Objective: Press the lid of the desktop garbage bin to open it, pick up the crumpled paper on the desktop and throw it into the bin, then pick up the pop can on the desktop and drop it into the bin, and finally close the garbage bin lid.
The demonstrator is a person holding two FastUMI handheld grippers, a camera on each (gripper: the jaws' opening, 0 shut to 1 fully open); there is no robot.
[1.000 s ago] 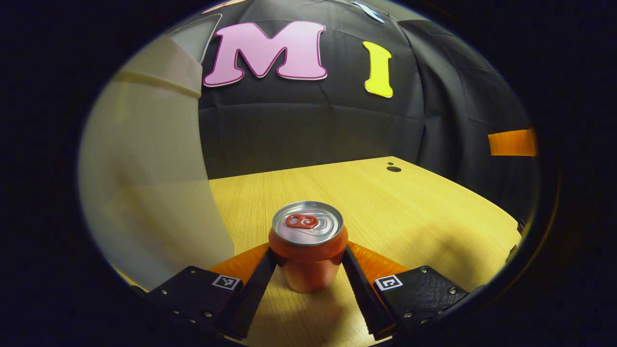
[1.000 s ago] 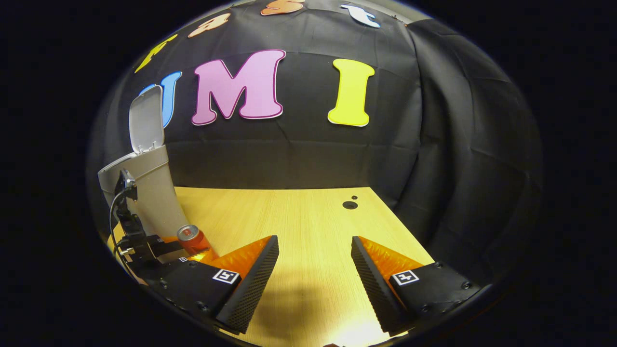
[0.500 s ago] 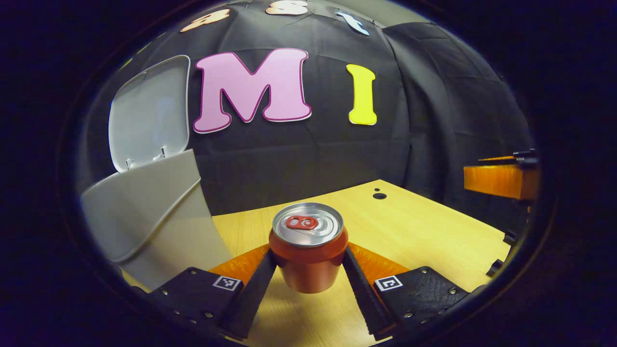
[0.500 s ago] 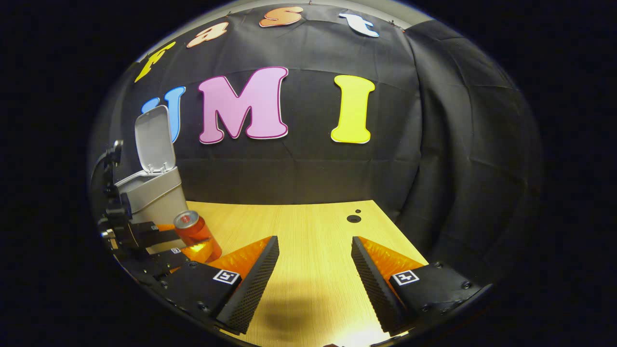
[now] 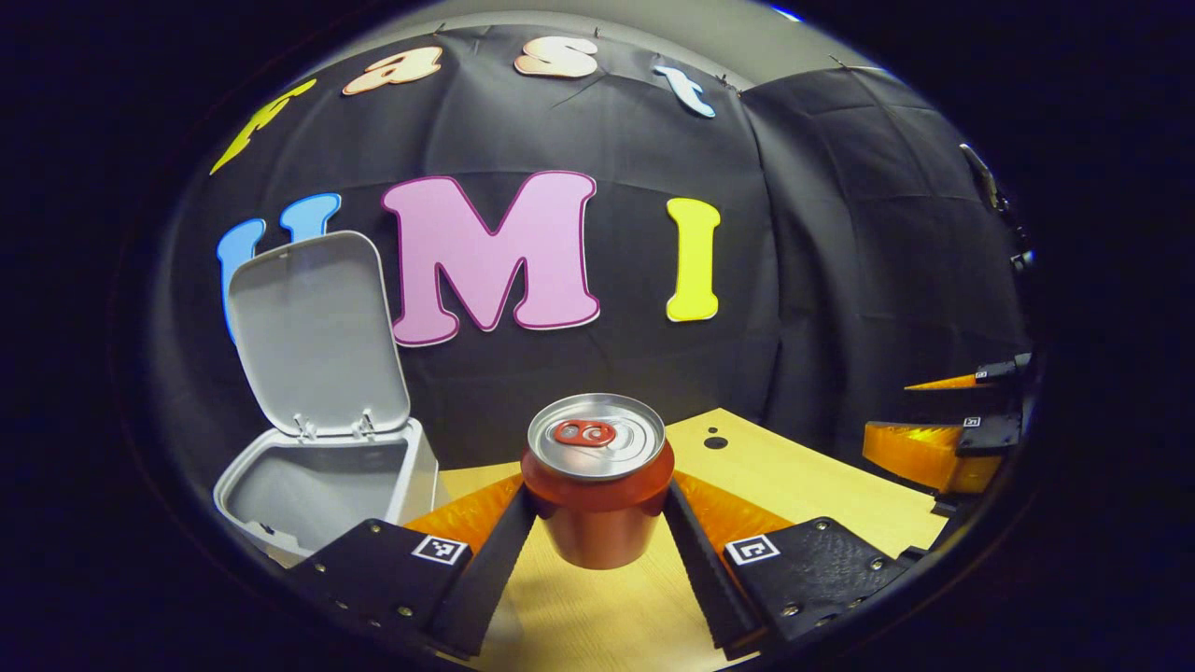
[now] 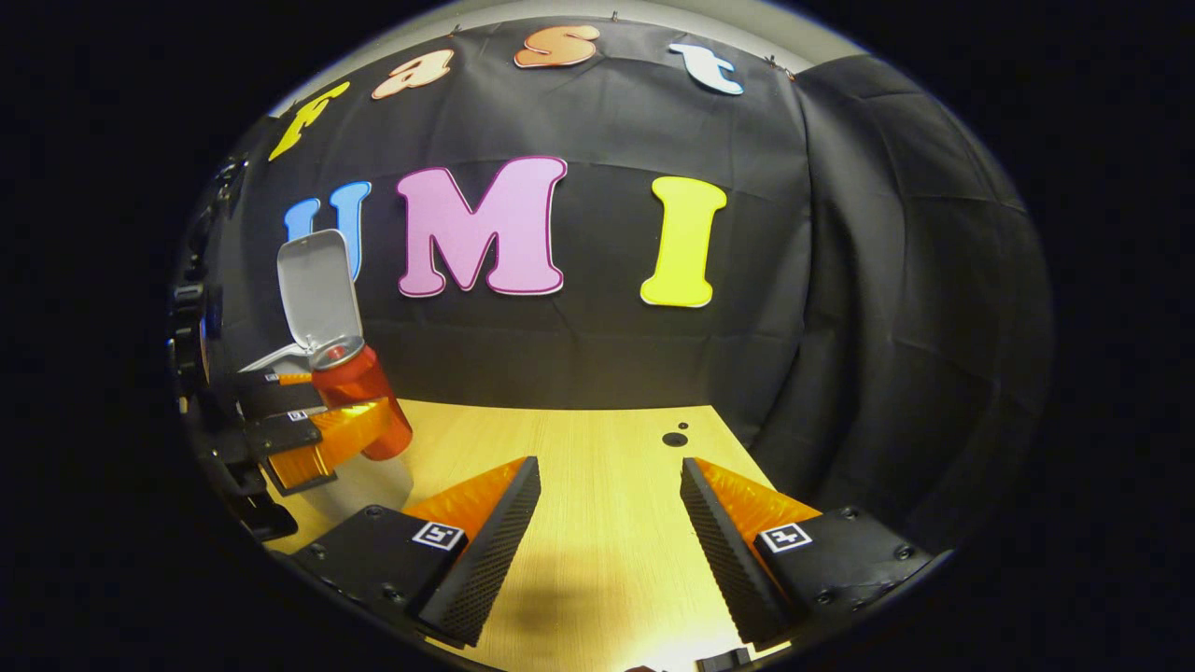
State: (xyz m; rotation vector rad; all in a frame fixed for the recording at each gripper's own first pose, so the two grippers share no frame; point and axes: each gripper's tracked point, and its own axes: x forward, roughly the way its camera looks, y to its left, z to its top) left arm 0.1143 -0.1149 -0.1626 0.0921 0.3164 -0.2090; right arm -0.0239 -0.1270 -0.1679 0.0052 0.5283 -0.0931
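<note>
My left gripper [image 5: 597, 509] is shut on the red pop can [image 5: 597, 495], both fingers pressing its sides, and holds it upright above the wooden desk [image 5: 803, 481]. The grey garbage bin [image 5: 317, 481] stands to the can's left and below it, its lid [image 5: 313, 336] tipped up and its inside showing. In the right gripper view the can [image 6: 359, 401] hangs in the left gripper [image 6: 341, 425] in front of the bin's raised lid [image 6: 317, 289]. My right gripper [image 6: 607, 523] is open over the desk with nothing between its fingers; it also appears in the left gripper view as the right gripper [image 5: 943, 439].
The desk [image 6: 597, 467] has a small round hole [image 6: 674, 439] near its back right corner. The black cloth wall rises behind the desk and along its right side.
The left gripper has lifted the can off the desk, higher than the bin's rim. The bin's open inside has come into view. The right gripper stays open.
</note>
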